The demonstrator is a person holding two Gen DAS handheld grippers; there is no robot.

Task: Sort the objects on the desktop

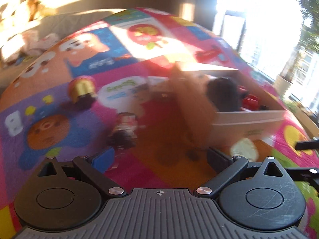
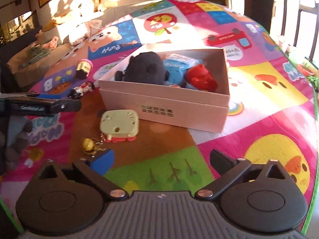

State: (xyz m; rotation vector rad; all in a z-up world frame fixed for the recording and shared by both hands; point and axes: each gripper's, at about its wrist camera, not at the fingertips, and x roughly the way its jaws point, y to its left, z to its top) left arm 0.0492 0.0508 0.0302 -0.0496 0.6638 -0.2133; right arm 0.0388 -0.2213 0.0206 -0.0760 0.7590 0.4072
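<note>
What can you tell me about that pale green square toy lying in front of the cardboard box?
The pale green toy looks like moulded plastic, squarish with rounded corners, its flat face dotted with small holes and slits. Red feet or wheels poke out along its near edge. It lies on the brown patch of the play mat, close to the box's front wall. A gold bell keychain lies at its near left corner. Neither gripper touches it.

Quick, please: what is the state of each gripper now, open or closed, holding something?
Left gripper: open, holding nothing.
Right gripper: open, holding nothing.
</note>
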